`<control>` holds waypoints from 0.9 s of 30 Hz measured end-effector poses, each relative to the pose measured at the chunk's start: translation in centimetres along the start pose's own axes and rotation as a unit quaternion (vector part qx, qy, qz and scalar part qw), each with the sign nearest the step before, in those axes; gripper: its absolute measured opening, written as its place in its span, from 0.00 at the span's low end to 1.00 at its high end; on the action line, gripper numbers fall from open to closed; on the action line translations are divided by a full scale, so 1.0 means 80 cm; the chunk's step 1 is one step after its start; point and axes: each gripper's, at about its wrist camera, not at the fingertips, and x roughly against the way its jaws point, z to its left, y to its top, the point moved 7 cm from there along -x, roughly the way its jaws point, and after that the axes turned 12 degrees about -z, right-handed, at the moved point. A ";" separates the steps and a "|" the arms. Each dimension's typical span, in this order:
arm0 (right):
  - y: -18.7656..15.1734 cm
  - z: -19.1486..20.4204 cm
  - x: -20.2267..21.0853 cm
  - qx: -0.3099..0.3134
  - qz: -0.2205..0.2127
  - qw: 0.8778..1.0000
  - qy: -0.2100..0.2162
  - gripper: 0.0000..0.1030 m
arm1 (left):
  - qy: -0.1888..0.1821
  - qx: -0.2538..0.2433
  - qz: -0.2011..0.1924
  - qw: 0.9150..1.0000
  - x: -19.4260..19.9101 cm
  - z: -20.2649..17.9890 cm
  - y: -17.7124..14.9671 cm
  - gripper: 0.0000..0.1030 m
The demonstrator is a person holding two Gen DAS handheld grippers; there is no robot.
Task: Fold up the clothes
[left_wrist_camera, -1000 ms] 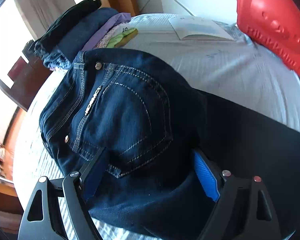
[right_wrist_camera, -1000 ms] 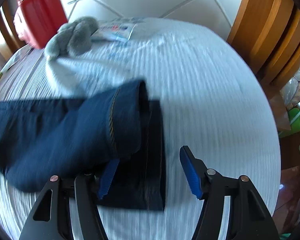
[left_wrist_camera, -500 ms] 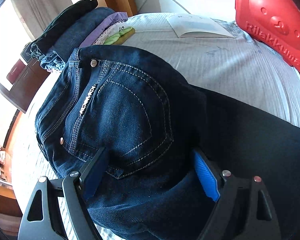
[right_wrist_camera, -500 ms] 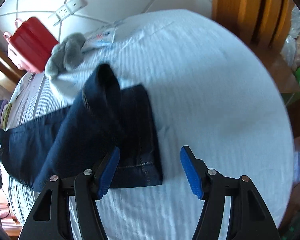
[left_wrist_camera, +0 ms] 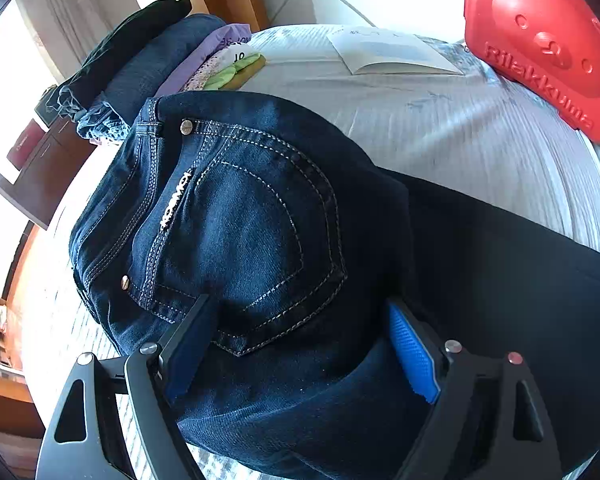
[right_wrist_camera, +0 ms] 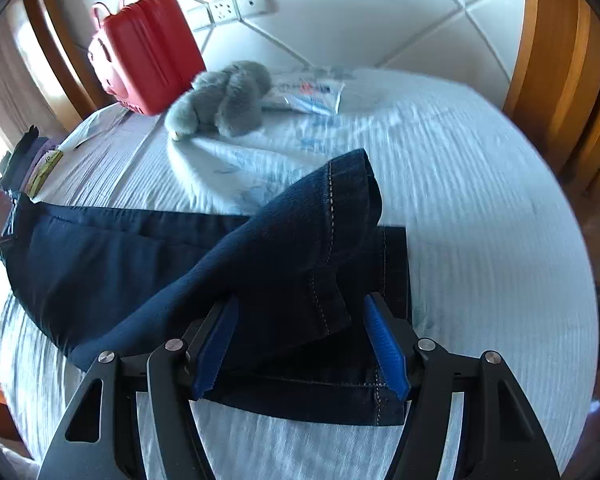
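Dark blue jeans lie lengthwise on the bed, folded in half along the legs. In the left wrist view the waistband and back pocket face me. My left gripper is open, its blue pads straddling the seat of the jeans just below the pocket. In the right wrist view the leg ends lie near me, the upper hem lifted and bunched over the lower leg. My right gripper is open, its fingers on either side of the bunched hem.
A pale striped bed sheet covers the bed. A red suitcase, a grey plush toy and a packet lie near the headboard. A stack of folded clothes and an open booklet sit beyond the waistband.
The right gripper dropped back over the leg ends and the lifted hem now lies between its open fingers. The left gripper crept slightly closer to the waist, still open.
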 end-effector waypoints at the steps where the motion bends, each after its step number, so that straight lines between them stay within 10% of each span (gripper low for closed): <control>1: -0.002 -0.004 -0.009 -0.008 0.010 1.000 0.001 0.63 | 0.001 0.000 0.000 1.000 0.000 -0.001 0.000 0.82; 7: -0.012 0.029 -0.043 0.053 0.045 0.996 -0.055 0.48 | 0.003 0.000 0.005 1.000 0.001 -0.002 0.000 0.82; 10: -0.008 0.030 -0.036 0.013 0.062 0.997 -0.052 0.12 | 0.005 -0.001 0.004 1.000 0.001 -0.003 0.000 0.82; 16: 0.000 0.000 0.063 -0.060 0.004 0.995 -0.074 0.12 | -0.013 0.002 0.000 1.000 0.003 0.002 0.001 0.82; 19: -0.033 -0.045 0.066 -0.098 0.033 0.987 -0.120 0.37 | -0.022 0.007 -0.013 1.000 0.022 0.008 0.002 0.82; 27: -0.054 -0.059 0.099 -0.148 0.003 0.981 -0.124 0.44 | -0.013 0.023 -0.060 0.998 0.116 0.100 0.011 0.82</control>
